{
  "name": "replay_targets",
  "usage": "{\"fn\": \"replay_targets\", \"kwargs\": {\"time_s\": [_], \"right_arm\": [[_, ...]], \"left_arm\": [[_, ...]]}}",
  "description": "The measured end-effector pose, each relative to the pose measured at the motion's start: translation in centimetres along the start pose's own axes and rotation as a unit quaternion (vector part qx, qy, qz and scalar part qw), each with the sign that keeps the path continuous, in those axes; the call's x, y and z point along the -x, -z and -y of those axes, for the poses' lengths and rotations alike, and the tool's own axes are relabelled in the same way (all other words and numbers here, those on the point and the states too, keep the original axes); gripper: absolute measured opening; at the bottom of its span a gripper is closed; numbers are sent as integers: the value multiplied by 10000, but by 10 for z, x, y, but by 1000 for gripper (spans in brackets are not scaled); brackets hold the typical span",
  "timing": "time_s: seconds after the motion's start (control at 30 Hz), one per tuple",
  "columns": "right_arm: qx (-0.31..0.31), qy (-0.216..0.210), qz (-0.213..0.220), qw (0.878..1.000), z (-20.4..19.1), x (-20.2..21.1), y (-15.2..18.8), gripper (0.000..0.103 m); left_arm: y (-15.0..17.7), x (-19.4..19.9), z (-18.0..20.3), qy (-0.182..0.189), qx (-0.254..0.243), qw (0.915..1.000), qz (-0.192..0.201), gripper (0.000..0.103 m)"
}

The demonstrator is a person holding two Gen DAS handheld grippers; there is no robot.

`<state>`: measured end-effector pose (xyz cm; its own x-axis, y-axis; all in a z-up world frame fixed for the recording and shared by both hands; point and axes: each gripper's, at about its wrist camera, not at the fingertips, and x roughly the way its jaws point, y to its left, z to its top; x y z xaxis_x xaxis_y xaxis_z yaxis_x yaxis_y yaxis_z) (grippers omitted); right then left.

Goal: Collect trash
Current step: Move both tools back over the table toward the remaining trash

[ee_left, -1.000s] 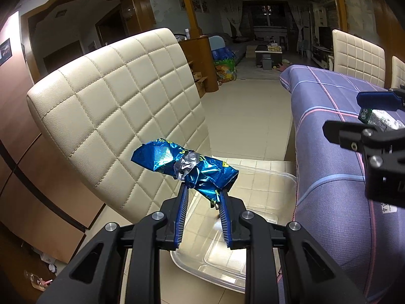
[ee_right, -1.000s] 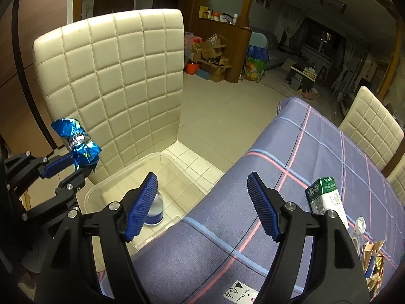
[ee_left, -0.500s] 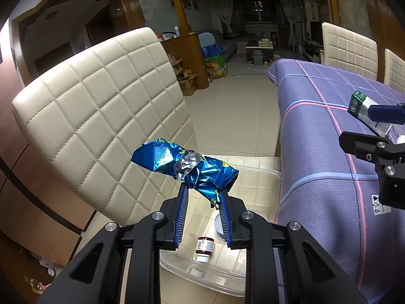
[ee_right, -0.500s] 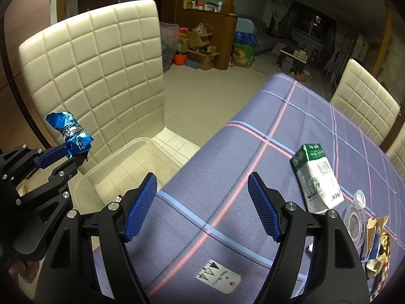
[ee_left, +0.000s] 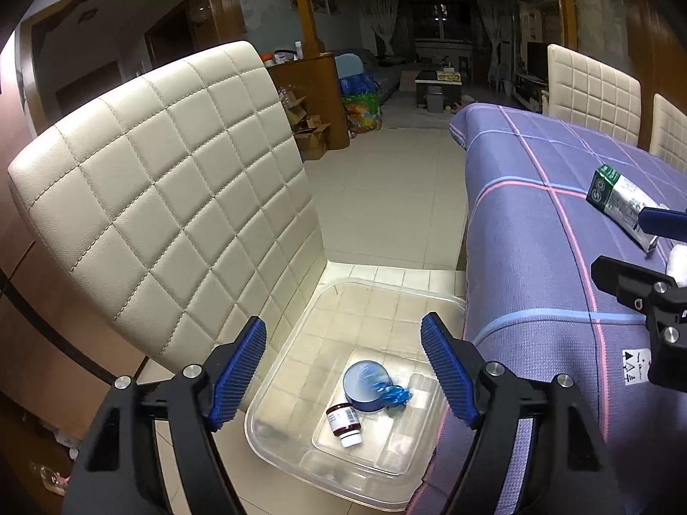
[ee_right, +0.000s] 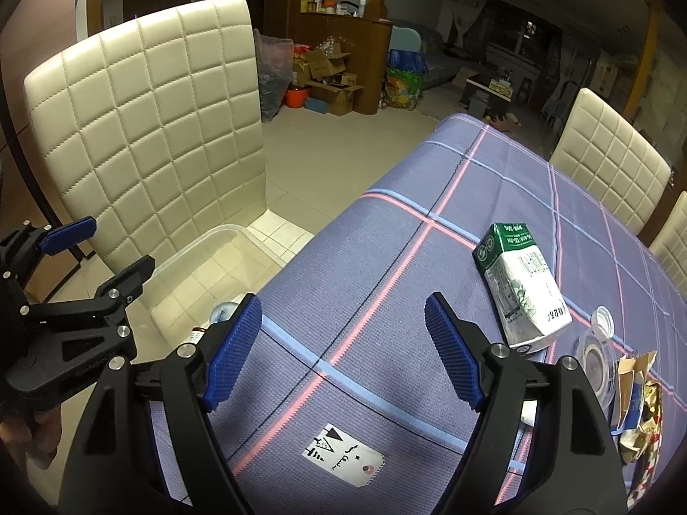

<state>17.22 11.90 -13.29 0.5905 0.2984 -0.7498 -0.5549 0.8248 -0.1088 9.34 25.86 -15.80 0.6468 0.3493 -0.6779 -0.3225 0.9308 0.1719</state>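
My left gripper is open and empty above a clear plastic bin on the chair seat. In the bin lie a blue crumpled wrapper, a blue round lid and a small brown bottle. My right gripper is open and empty above the purple tablecloth. A green and white carton lies on the table right of it. Crumpled wrappers and a clear round container lie at the right edge.
A cream quilted chair holds the bin, its back rising on the left. Two more cream chairs stand at the table's far side. A white tag lies on the cloth. Boxes and a wooden cabinet stand behind.
My left gripper has opened and the blue wrapper has dropped into the bin. The right gripper has moved further over the table toward the carton.
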Motion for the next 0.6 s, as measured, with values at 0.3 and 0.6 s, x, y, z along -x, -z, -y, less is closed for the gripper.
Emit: {"fn": "replay_targets", "kwargs": {"time_s": [0.3, 0.6], "right_arm": [[7, 88, 9, 10000, 8, 4, 12, 78], [-292, 283, -109, 9991, 45, 9, 32, 78]], "left_arm": [[6, -1, 10, 59, -140, 9998, -88, 73], [-4, 12, 40, 276, -371, 9989, 29, 73]]}}
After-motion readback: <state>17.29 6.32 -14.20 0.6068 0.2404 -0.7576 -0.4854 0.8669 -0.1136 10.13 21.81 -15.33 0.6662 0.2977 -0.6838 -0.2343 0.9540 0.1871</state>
